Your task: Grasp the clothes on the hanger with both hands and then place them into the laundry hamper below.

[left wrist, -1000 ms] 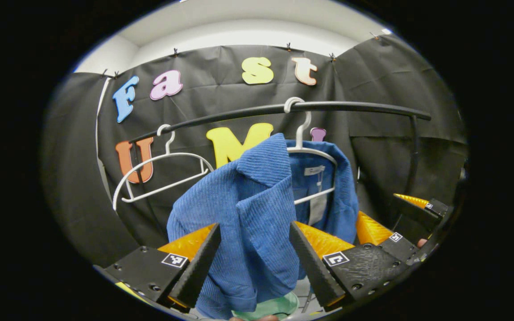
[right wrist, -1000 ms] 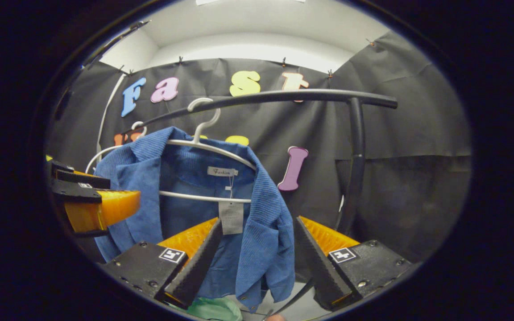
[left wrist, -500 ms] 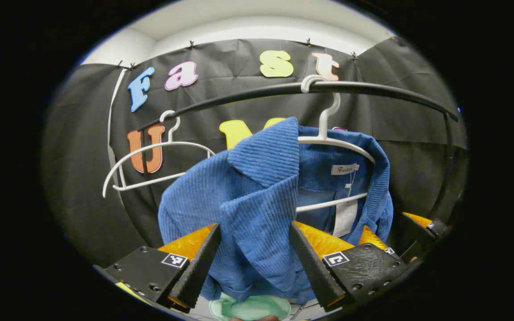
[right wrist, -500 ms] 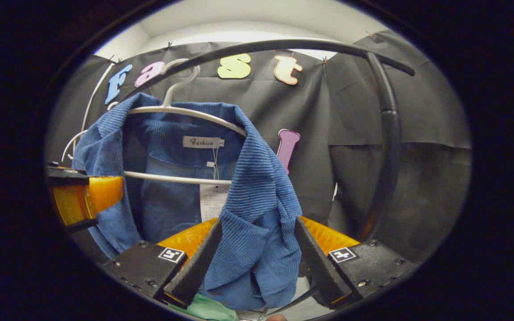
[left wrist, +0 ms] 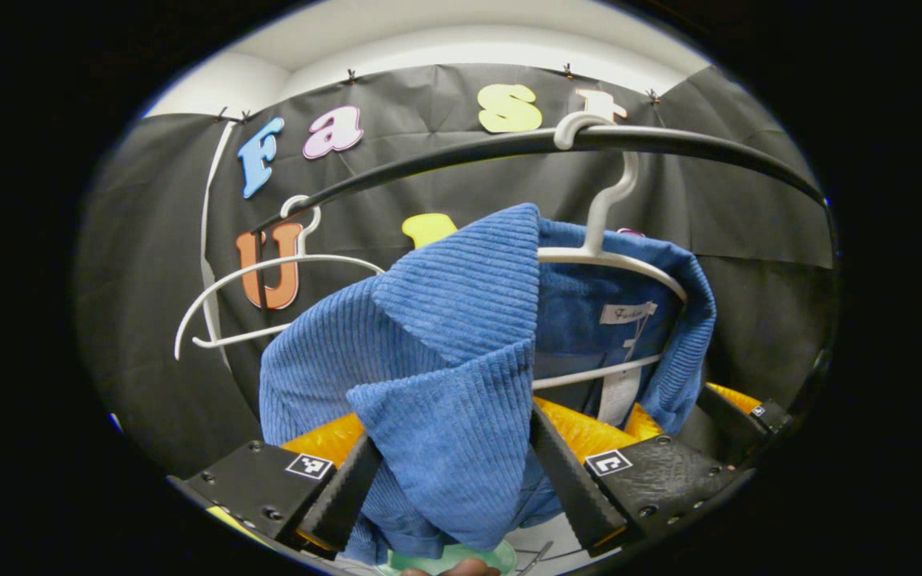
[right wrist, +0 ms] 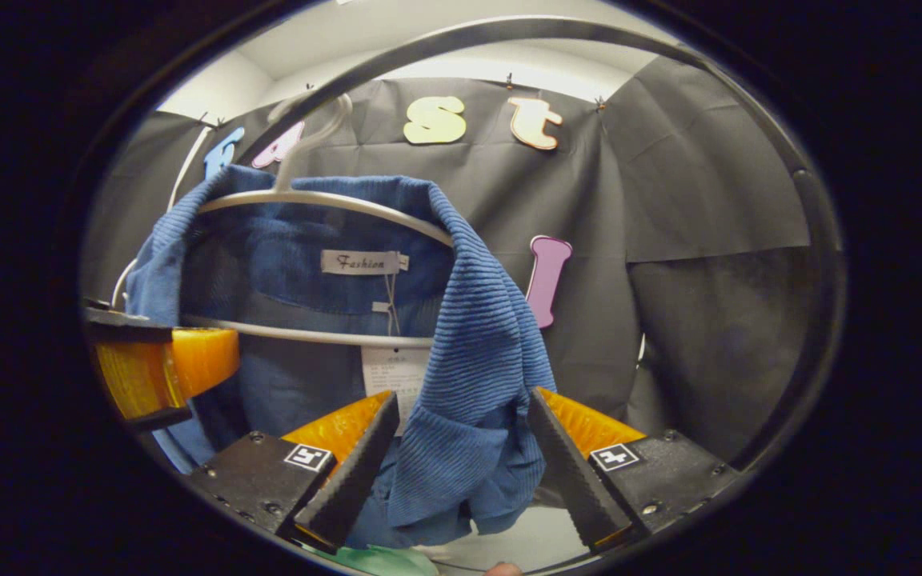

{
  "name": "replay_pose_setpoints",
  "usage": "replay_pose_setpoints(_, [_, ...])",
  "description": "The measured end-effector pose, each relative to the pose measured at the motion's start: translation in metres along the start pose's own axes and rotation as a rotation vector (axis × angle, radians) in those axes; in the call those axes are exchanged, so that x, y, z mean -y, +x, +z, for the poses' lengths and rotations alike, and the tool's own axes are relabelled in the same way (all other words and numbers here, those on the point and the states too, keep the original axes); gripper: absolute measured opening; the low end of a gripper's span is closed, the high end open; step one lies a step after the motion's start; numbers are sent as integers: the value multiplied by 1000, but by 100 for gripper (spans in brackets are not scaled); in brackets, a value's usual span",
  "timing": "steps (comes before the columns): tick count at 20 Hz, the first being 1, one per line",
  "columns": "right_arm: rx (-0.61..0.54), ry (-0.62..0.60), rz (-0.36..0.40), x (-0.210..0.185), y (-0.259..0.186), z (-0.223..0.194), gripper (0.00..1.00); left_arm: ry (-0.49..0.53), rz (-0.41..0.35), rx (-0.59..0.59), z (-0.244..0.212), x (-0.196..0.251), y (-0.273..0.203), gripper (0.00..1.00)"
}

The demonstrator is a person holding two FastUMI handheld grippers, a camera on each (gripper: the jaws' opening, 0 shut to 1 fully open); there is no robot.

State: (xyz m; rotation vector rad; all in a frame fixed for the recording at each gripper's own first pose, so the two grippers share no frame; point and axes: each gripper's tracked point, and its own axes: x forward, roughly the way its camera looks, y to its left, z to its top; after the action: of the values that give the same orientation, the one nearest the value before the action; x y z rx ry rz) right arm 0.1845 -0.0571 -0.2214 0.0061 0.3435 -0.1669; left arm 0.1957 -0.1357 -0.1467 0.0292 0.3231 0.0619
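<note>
A blue corduroy jacket (left wrist: pixel 445 336) hangs on a white hanger (left wrist: pixel 613 256) from a black rail (left wrist: pixel 445 156). In the left gripper view, my left gripper (left wrist: pixel 453 480) is open, and the jacket's near shoulder and lapel fill the gap between its fingers. In the right gripper view, my right gripper (right wrist: pixel 461 472) is open too, with the jacket's (right wrist: pixel 477 344) other lapel hanging between its fingers. The right gripper (left wrist: pixel 717 424) shows beyond the jacket in the left gripper view, and the left gripper (right wrist: pixel 157 372) at the left edge of the right gripper view. A pale green hamper rim (left wrist: pixel 493 556) peeks out below the cloth.
An empty white hanger (left wrist: pixel 269 268) hangs on the rail left of the jacket. The rail (right wrist: pixel 509 32) arches close overhead in the right gripper view and its upright post (right wrist: pixel 817 280) curves down on the right. Black cloth wall stands behind.
Both grippers have moved up and in toward the jacket. Its lapels now sit deeper between each pair of fingers. The finger gaps look unchanged.
</note>
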Motion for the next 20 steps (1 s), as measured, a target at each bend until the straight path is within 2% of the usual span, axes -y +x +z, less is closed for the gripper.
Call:
replay_pose_setpoints(2, [-15,14,-25,7,21,-4,100,-7,21,22,2,-4,8,96])
replay_pose_setpoints(5, [-19,-1,-45,7,24,-2,100,15,43,16,-2,-9,9,61])
replay_pose_setpoints(7, [-28,-24,-68,15,26,-5,83,31,71,8,-1,-21,11,38])
replay_pose_setpoints(8, [-37,-31,-74,17,26,-5,72,32,52,2,-2,-20,14,26])
replay_pose_setpoints(9, [-39,-35,-84,19,25,-4,65,37,30,-3,-3,-20,13,14])
replay_pose_setpoints(10, [-42,-37,-105,23,20,-5,53,43,10,-3,-2,-22,12,20])
replay_pose_setpoints(11, [-41,-39,-112,27,15,-3,42,38,3,-1,-1,-28,9,16])
replay_pose_setpoints(12, [-42,-39,-124,32,8,-1,29,28,-22,-9,0,-31,3,20])
replay_pose_setpoints(13, [-46,-33,-123,35,2,0,23,15,-56,-23,-2,-31,1,7])
replay_pose_setpoints(14, [-52,-23,-124,37,-3,0,17,-2,-88,-32,-3,-30,-3,7])
replay_pose_setpoints(15, [-58,-5,-127,40,-10,1,16,-4,-102,-45,-4,-31,-7,11])
replay_pose_setpoints(16, [-68,10,-125,42,-15,1,14,9,-109,-48,-1,-32,-13,11])
replay_pose_setpoints(17, [-78,17,-127,44,-22,2,13,22,-116,-51,0,-33,-19,7])
replay_pose_setpoints(20, [-76,16,-149,58,-42,11,12,65,-171,-55,-1,-32,-41,11])
